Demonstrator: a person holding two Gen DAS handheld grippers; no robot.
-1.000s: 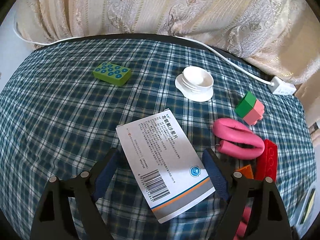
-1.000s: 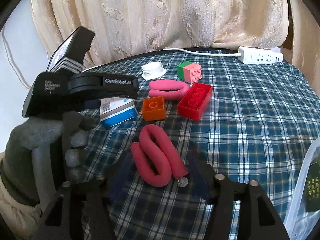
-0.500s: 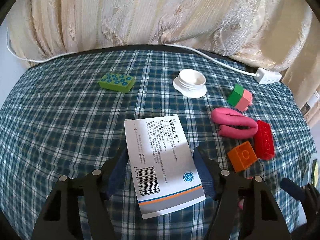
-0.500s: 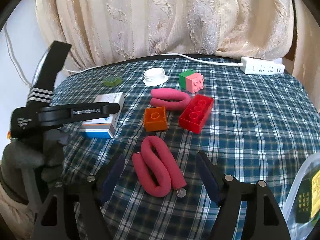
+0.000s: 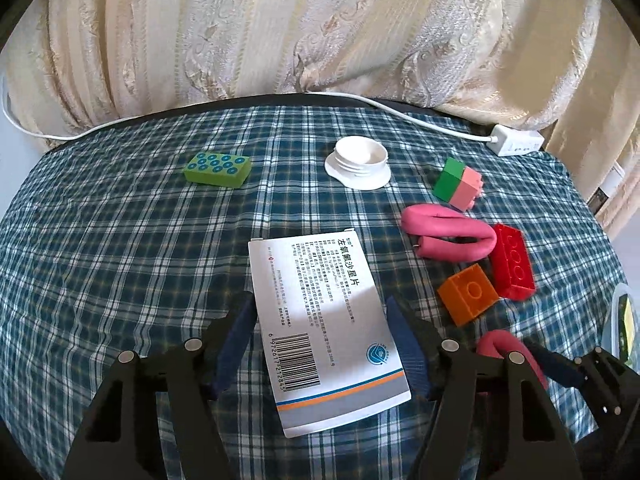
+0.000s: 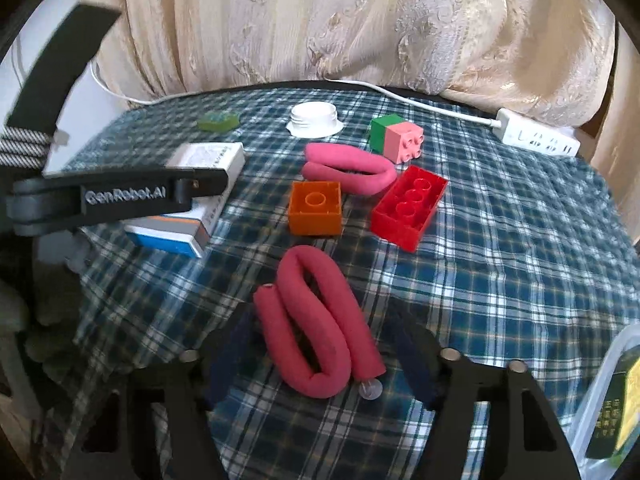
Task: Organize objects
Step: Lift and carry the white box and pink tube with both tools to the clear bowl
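Two grippers over a round table with a blue plaid cloth [image 5: 120, 260]. Landmark: the white medicine box [image 5: 326, 332], lying flat near the front middle of the cloth.

Left gripper [image 5: 320, 352]: jaws straddle the box's near half, blue pads [image 5: 236, 340] against its long sides. Box sits flat on the cloth. Reads as clenched on the box, though whether the pads actually press is hard to confirm from this angle.

Right gripper [image 6: 320, 360]: jaws closing, with the dark pink foam roller [image 6: 316, 320] between them. A gap shows on both sides, so pads are not on it; roller lies on the cloth, just right of the box and nearer the front edge.

Rest, relative to the box:
- orange brick [image 5: 468, 294] just right of it, studs down in the right wrist view
- red brick [image 5: 514, 262] right of the orange one, also upside down
- lighter pink foam roller [image 5: 448, 234] right and behind, touching the red brick
- green-and-pink block [image 5: 458, 184] further behind the light roller
- white lid-like piece [image 5: 358, 162] straight behind the box
- green studded block [image 5: 218, 168] behind and left, well apart
- white power strip [image 5: 518, 145] at the far right edge, cable running along the back under the cream curtain [image 5: 320, 28]
- clear plastic bin [image 6: 608, 400] at the far right, contents unclear
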